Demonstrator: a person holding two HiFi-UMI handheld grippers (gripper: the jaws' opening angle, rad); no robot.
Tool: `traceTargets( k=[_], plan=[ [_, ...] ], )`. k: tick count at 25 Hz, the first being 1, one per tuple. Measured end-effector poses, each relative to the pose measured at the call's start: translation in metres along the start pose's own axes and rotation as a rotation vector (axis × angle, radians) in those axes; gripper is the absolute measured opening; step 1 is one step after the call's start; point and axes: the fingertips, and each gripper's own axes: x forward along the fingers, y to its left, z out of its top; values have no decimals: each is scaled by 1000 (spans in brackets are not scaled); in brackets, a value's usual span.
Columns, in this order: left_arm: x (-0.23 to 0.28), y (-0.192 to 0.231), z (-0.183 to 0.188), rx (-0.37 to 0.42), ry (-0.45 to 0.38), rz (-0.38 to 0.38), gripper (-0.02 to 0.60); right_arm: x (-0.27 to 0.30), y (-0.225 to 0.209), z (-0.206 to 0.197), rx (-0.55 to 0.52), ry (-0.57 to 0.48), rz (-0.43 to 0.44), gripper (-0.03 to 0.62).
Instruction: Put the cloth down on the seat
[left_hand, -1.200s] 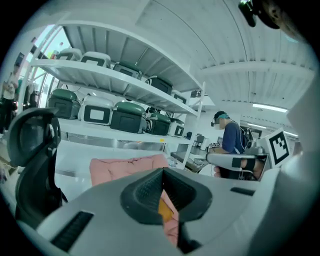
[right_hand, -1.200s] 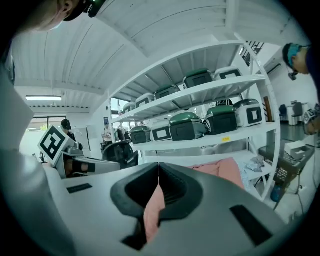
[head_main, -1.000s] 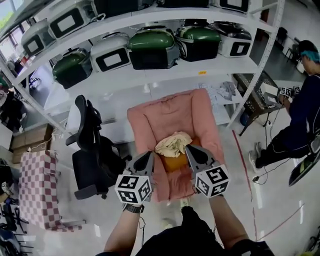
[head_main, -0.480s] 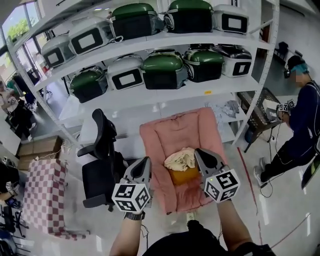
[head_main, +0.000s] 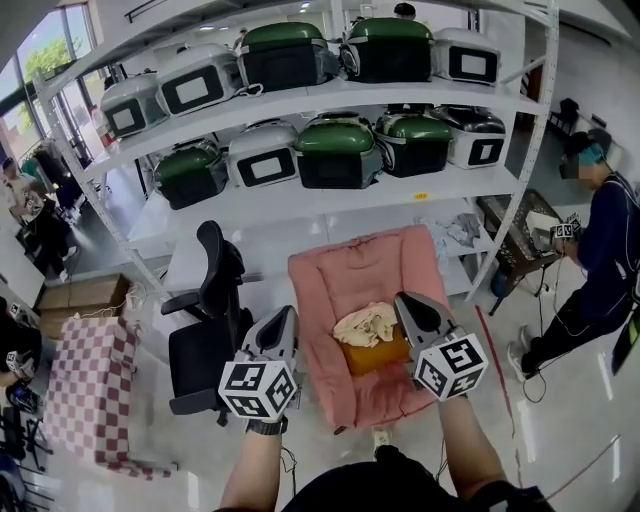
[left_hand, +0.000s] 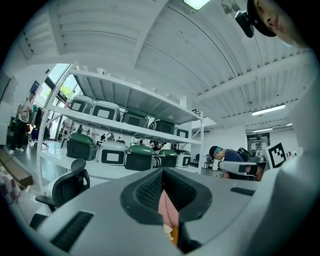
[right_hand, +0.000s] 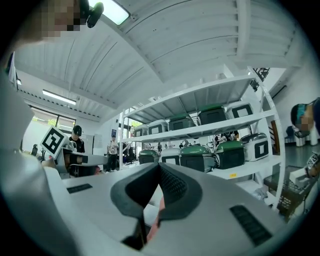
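A crumpled cream cloth (head_main: 367, 322) lies on an orange cushion (head_main: 377, 353) on the seat of the pink armchair (head_main: 365, 275). Neither gripper touches it. My left gripper (head_main: 288, 314) hangs just left of the armchair's front, shut with nothing in it. My right gripper (head_main: 401, 299) hangs right of the cloth, also shut and empty. In the left gripper view the left gripper (left_hand: 163, 170) has its jaws meeting at the tip, with a sliver of pink armchair (left_hand: 166, 210) below. In the right gripper view the right gripper (right_hand: 159, 165) points toward the shelves.
A black office chair (head_main: 205, 325) stands left of the armchair. A pink-and-white checked seat (head_main: 88, 385) is at far left, beside a cardboard box (head_main: 75, 296). White shelving (head_main: 300, 195) with several green and white cases fills the back. A person (head_main: 600, 250) stands at right.
Both grippers have drawn back and down from the cloth, staying shut. The head view has lifted, showing more of the shelves. The cloth has stayed on the cushion.
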Motion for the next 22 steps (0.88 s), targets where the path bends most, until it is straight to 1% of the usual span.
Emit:
traceTargets(
  k=[5, 9, 22],
  plan=[
    [-2, -1, 13, 10, -24, -3, 6, 0, -3, 12, -28, -13, -21, 5],
    [-9, 3, 10, 10, -18, -3, 6, 1, 6, 8, -25, -11, -20, 5],
    [-20, 9, 17, 15, -29, 14, 6, 3, 18, 14, -43, -16, -8, 5]
  ],
)
